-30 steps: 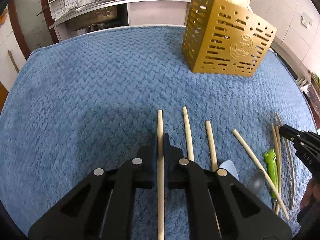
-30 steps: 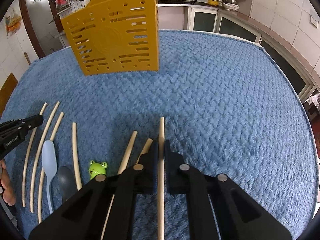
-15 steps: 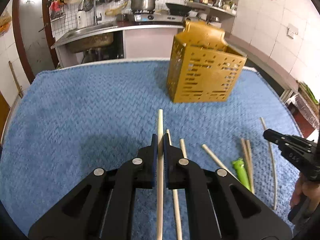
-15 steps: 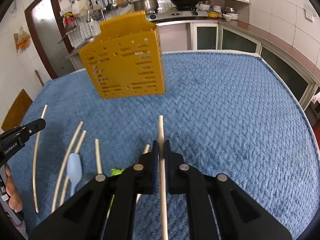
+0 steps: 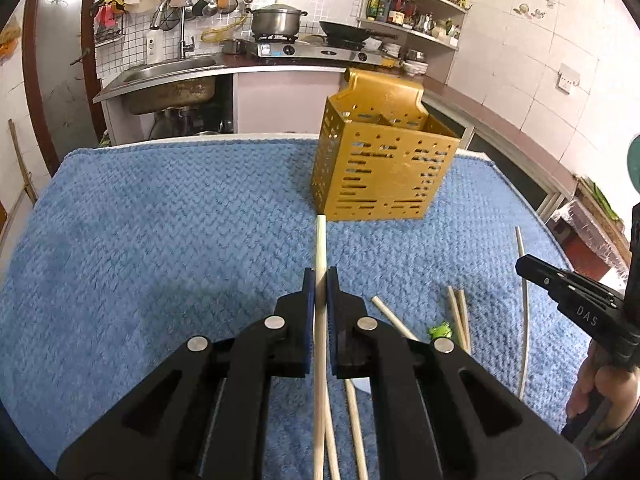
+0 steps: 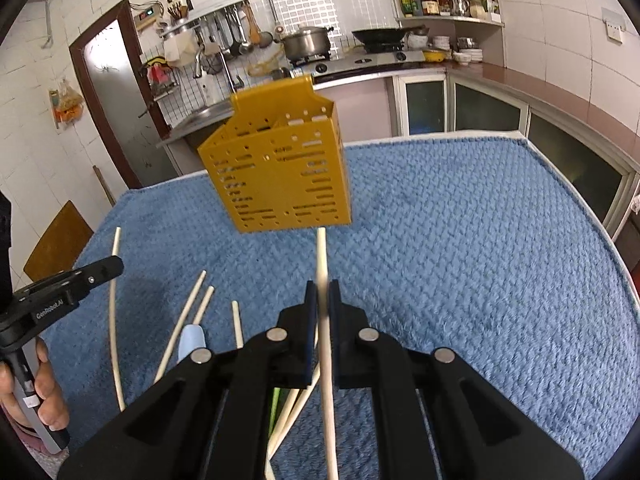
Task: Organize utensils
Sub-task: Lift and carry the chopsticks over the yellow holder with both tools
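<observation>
My left gripper (image 5: 320,277) is shut on a pale wooden chopstick (image 5: 320,240) that sticks out forward, its tip just short of the yellow slotted utensil holder (image 5: 384,172). My right gripper (image 6: 322,290) is shut on another chopstick (image 6: 322,256), which points at the same holder (image 6: 280,176). Both chopsticks hang above the blue towel (image 5: 160,240). Loose chopsticks (image 6: 188,320) lie on the towel below, with a light-blue spoon (image 6: 192,340) and a green frog-headed utensil (image 5: 440,330). Each gripper shows in the other's view, right (image 5: 526,267) and left (image 6: 114,266).
The holder stands upright at the towel's far middle, open at the top with a divider inside. Behind the table are a sink (image 5: 168,84), a stove with a pot (image 5: 276,20) and a wok, and shelves. A hand (image 6: 44,396) grips the left tool's handle.
Both grippers have risen and tilted upward, each keeping its chopstick. The loose utensils have dropped lower in both views, and more of the kitchen shows behind the holder.
</observation>
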